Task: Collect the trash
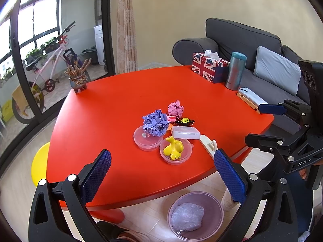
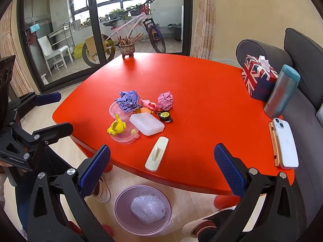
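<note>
Both pairs of fingers stand spread wide and hold nothing: the left gripper point(image 1: 161, 173) hangs over the near edge of the red surface point(image 1: 121, 104), and the right gripper point(image 2: 162, 170) hangs over its own near edge, each with blue ridged pads point(image 2: 94, 169) well apart. Each gripper also shows from the side in the other's view, likewise wide and unladen.

Below the edge, on the floor, sits a translucent pink bin point(image 2: 121, 203) lined with a crumpled clear bag point(image 2: 147, 211).

Nearest on the surface lies a cream wall hook point(image 2: 157, 154), flat. Just past it is a white rectangular box point(image 2: 147, 124), touching a clear round container point(image 2: 126, 138) that holds a yellow toy point(image 2: 116, 128). A second clear container point(image 2: 113, 110) lies behind it, with the purple crumpled paper ball point(image 2: 128, 100) resting on its rim. The pink crumpled paper ball point(image 2: 165, 100) sits on the surface a little to the right, with a pink toy point(image 2: 149, 104), an orange piece and a smiley keychain point(image 2: 164, 115) between and before them.

Further out stand a phone point(image 2: 285, 143) on a wooden stand, a teal flask point(image 2: 281, 91), a Union Jack tissue box point(image 2: 256, 76) and a small plant pot point(image 2: 127, 49).
</note>
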`<state>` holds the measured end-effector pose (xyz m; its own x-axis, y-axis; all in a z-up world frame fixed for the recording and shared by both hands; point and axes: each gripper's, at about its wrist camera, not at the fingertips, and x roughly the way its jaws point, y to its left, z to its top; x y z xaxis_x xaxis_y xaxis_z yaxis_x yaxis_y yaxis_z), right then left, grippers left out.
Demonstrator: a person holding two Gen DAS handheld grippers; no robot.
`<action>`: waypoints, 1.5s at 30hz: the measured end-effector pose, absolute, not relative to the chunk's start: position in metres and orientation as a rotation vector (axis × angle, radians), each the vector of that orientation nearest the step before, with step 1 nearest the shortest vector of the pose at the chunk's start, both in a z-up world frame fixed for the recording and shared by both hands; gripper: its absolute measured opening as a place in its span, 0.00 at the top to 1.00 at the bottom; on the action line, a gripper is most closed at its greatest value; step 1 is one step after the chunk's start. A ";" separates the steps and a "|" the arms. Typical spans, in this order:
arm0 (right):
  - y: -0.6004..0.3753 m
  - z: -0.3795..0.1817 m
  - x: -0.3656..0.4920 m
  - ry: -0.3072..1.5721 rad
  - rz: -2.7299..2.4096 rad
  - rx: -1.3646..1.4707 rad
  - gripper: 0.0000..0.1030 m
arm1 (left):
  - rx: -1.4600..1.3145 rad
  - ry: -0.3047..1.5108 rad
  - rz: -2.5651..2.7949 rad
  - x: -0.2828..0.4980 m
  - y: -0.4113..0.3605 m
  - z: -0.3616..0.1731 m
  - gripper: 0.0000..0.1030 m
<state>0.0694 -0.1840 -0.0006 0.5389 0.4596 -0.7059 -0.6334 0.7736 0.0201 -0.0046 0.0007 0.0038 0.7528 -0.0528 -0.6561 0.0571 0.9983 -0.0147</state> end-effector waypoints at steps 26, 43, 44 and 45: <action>-0.181 -0.005 0.081 0.780 0.633 -0.247 0.03 | -0.006 0.728 -0.055 0.002 0.008 -0.001 0.05; -0.144 -0.054 0.128 1.004 0.589 -0.322 0.03 | -0.009 0.748 -0.035 0.001 0.017 -0.011 0.05; -0.141 -0.057 0.130 1.023 0.590 -0.320 0.03 | -0.010 0.749 -0.033 0.001 0.018 -0.011 0.05; -0.139 -0.059 0.130 1.038 0.589 -0.320 0.03 | -0.012 0.750 -0.032 0.001 0.019 -0.011 0.05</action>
<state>0.1298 -0.1388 -0.0594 0.3737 0.3038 -0.8764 -0.5962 0.8025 0.0240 0.0006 0.0187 -0.0110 0.7313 -0.0334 -0.6813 0.0248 0.9994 -0.0224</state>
